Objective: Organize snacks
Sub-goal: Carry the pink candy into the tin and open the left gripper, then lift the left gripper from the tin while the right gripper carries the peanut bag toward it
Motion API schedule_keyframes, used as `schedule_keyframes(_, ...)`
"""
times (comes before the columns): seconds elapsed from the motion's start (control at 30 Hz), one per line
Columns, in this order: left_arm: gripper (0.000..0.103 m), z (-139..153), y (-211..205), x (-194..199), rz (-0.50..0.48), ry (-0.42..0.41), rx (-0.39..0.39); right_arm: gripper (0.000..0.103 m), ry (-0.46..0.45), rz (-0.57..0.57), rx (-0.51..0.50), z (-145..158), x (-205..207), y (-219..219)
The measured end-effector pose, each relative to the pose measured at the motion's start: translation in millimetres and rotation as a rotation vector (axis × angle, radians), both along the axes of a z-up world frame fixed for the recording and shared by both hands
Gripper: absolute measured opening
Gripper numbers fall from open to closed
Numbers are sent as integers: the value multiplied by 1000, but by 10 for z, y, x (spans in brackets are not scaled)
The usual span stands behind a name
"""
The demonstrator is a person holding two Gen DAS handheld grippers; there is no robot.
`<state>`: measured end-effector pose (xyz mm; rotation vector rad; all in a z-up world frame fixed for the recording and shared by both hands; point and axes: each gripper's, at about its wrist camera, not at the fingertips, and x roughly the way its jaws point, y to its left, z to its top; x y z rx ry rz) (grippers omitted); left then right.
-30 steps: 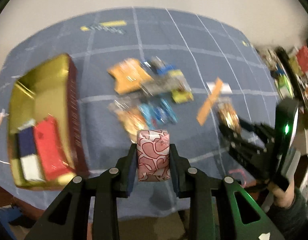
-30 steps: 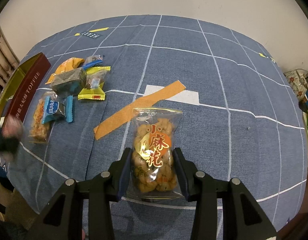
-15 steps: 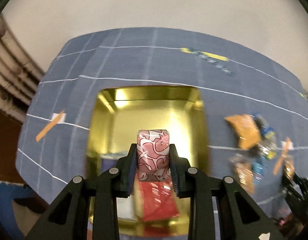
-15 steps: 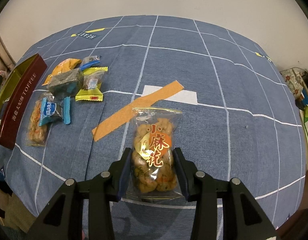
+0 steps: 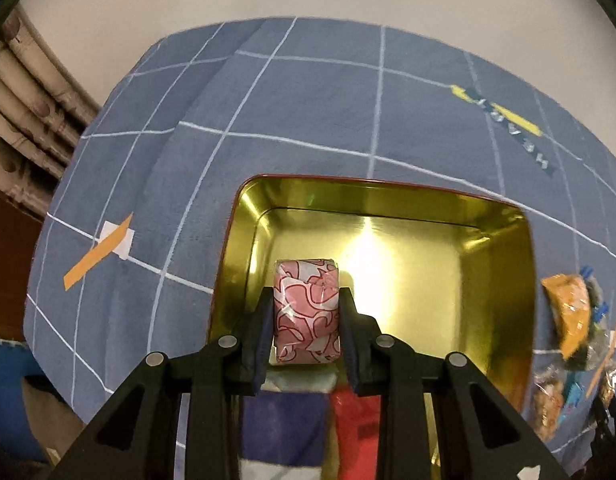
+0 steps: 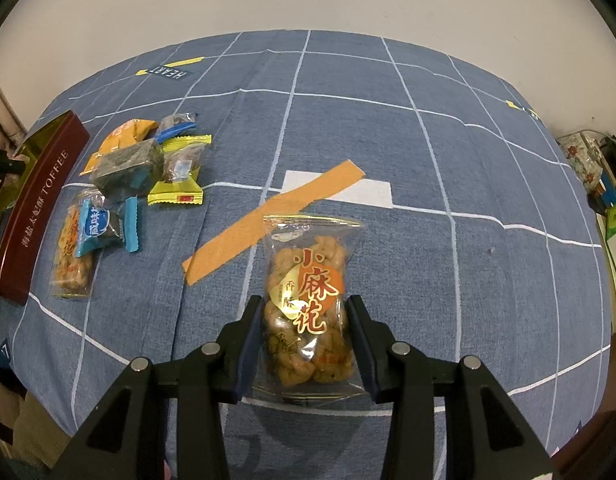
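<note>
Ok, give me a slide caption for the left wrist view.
Left tool holds a pink patterned snack above the open gold tin.

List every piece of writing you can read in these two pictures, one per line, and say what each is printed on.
"海盐太妃酥 TOFFEE": on the dark red side of the tin.
"小麻花": on the clear twist-snack bag in the right gripper.
"HEART": upside down, on the tablecloth label.
Blue-and-white candy wrapper: characters too blurred to read.
Pink patterned packet in the left gripper: no writing visible.
</note>
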<state>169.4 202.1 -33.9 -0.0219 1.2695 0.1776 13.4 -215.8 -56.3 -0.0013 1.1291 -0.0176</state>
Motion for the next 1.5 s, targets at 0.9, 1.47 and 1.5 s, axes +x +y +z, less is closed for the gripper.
schedule_keyframes(0.9, 30, -95, -8, -7, -51, 33, 67, 43, 18, -6, -6, -4, 17, -3)
schedule_keyframes(1.47, 51, 302, -239, -575, -66, -95, 52, 40, 16, -26, -17, -2, 0, 29)
schedule_keyframes(1.5, 53, 323, -237, -626, -59, -105, 52, 40, 15, -33, -12, 4, -6, 23)
